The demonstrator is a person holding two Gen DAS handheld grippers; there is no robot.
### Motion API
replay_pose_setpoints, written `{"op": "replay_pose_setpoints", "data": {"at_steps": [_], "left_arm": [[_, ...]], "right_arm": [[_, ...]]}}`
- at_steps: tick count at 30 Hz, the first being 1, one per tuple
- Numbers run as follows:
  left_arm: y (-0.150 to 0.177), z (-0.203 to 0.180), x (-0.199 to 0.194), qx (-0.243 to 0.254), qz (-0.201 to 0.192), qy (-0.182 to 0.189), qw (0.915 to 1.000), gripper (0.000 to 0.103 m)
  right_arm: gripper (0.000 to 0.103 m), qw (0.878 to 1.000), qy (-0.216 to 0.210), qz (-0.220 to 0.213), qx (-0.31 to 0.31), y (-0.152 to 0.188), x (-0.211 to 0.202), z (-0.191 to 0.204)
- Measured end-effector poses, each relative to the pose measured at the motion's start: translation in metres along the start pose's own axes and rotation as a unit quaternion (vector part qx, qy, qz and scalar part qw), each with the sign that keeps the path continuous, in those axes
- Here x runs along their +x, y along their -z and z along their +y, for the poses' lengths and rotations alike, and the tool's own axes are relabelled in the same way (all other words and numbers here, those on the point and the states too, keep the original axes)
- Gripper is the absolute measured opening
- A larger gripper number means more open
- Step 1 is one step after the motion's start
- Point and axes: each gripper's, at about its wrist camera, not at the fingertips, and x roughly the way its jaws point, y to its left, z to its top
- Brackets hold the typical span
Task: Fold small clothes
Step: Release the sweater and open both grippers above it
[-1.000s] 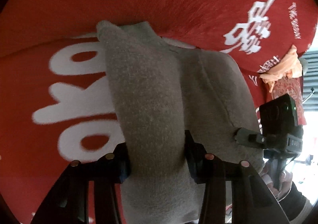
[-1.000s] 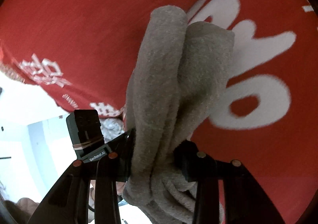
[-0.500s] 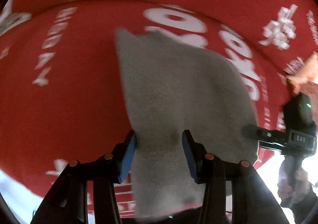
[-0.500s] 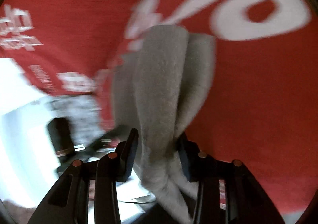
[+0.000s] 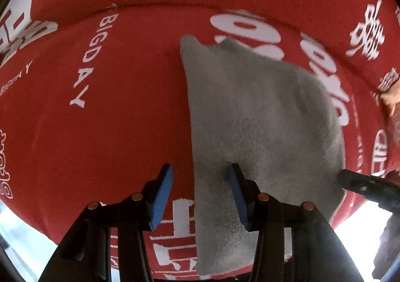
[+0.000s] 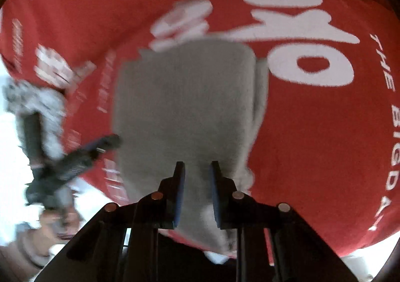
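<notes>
A small grey fleece garment (image 5: pixel 262 119) lies spread flat on the red tablecloth (image 5: pixel 112 132) with white lettering. My left gripper (image 5: pixel 201 197) points down over the garment's near left edge. Its blue pads stand apart: the left pad is over bare red cloth and the right pad over the fleece, and neither presses it. In the right wrist view the same garment (image 6: pixel 185 102) lies ahead of my right gripper (image 6: pixel 197 194). Its jaws are closing to a narrow gap; grey fleece shows through the gap, flat and not bunched between the pads.
An orange cloth (image 5: pixel 390 99) sits at the table's far right edge. A patterned grey-white garment (image 6: pixel 37 102) lies near the left edge in the right wrist view, behind the left gripper (image 6: pixel 75 159). The right gripper (image 5: pixel 365 185) reaches the fleece's right edge. The table edge runs close below both grippers.
The fleece hung bunched in both grippers; now it lies flat on the red cloth. The left pads have let go of it. The right jaws have narrowed.
</notes>
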Motion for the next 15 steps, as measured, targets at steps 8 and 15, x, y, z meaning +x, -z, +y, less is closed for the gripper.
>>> {"op": "replay_pose_setpoints", "data": {"at_steps": [8, 15], "left_arm": [[0.005, -0.001, -0.010, 0.005, 0.016, -0.008, 0.9998, 0.052], [0.015, -0.007, -0.027, 0.002, 0.026, -0.016, 0.9995, 0.052]], "right_arm": [[0.022, 0.999, 0.008, 0.002, 0.039, 0.002, 0.000, -0.023], [0.044, 0.997, 0.014, -0.005, 0.076, 0.017, -0.029, -0.029]]}}
